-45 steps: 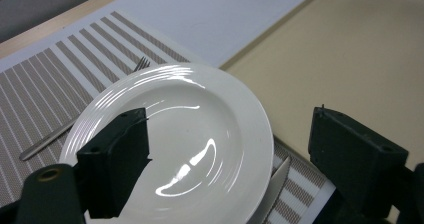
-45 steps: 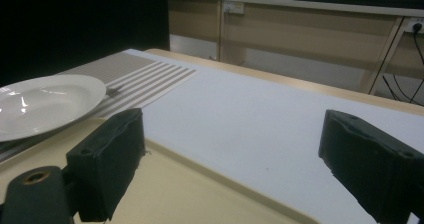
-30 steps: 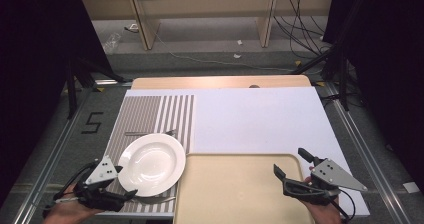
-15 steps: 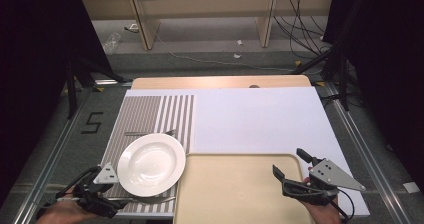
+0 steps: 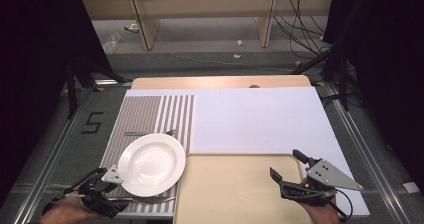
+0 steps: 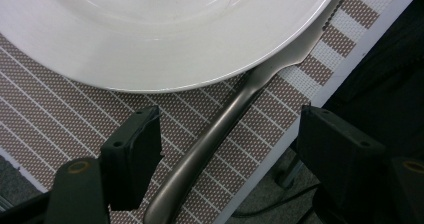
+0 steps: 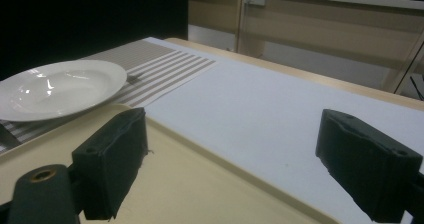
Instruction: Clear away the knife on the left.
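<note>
Left gripper (image 6: pixel 227 149), jaws apart and just closing, straddles slim stiff steel knife handle (image 6: pixel 210 149) lying between them untouched; blade runs ahead beneath fragile white plate (image 6: pixel 165 29); pinch slippery handle mid-length

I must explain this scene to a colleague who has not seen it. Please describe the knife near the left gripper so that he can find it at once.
Start at the striped placemat on the table's left side, where the white plate lies. The knife lies along the mat's near edge, its blade tucked under the plate's rim, its handle between the open jaws of the left gripper. It is plain grey metal, unlike the fork beyond the plate.
</note>
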Demonstrator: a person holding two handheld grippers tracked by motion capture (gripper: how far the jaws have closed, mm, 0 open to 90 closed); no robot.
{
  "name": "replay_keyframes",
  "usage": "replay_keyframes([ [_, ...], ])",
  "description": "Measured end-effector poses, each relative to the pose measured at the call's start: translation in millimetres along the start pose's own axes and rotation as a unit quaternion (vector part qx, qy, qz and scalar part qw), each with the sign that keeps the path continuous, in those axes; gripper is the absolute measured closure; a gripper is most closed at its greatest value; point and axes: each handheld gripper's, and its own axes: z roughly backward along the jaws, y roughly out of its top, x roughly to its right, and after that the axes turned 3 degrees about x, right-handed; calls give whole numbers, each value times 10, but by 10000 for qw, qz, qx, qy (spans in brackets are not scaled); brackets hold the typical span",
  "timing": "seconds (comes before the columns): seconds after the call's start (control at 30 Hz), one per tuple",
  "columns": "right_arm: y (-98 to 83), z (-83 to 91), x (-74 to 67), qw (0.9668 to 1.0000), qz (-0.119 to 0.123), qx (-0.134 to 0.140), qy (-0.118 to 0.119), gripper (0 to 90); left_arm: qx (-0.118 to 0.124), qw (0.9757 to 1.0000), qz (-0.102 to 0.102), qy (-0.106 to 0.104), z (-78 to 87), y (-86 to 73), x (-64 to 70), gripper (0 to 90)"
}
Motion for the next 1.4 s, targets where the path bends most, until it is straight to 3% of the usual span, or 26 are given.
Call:
replay_keyframes([
  [0.13,0,-5,-4,10000,3,11,31,147,-213,9998,20,-10,-71,10,-22,276],
  [0.73,-10,-34,-30,9998,37,-75,179,150,-582,9978,-259,-159,-220,124,-20,430],
  [0.93,-12,-37,-31,9998,35,-82,191,152,-671,9970,-266,-281,-270,116,-47,487],
  [1.1,-16,-49,-35,9997,38,-94,206,154,-791,9957,-431,-229,-263,131,-22,550],
  [1.4,-19,-50,-35,9997,19,-111,230,156,-877,9928,-758,-315,-269,159,16,627],
])
